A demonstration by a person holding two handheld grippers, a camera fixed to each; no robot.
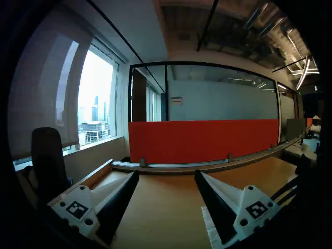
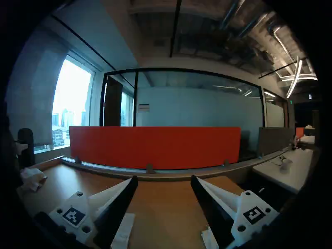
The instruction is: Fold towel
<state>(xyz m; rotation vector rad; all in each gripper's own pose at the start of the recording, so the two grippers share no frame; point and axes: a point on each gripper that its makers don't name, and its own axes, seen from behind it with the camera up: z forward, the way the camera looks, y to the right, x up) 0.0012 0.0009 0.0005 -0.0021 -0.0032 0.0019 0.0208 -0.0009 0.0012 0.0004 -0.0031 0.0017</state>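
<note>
In the left gripper view, my left gripper hangs low over a light brown wooden desk. Its jaws are released and spread wide, with bare wood between them. A strip of the white cloth towel lies flat at the near edge of the desk, just beside and partly under one finger. A red flat partition panel runs along the far edge. A black chair stands off the left edge, below a bright window.

In the right gripper view, my right gripper is also released, jaws wide apart and grasping nothing. The towel shows as white patches at the near edge, by each finger. A crumpled white cloth sits near the desk's left edge. A white desk stands beyond the right edge.
</note>
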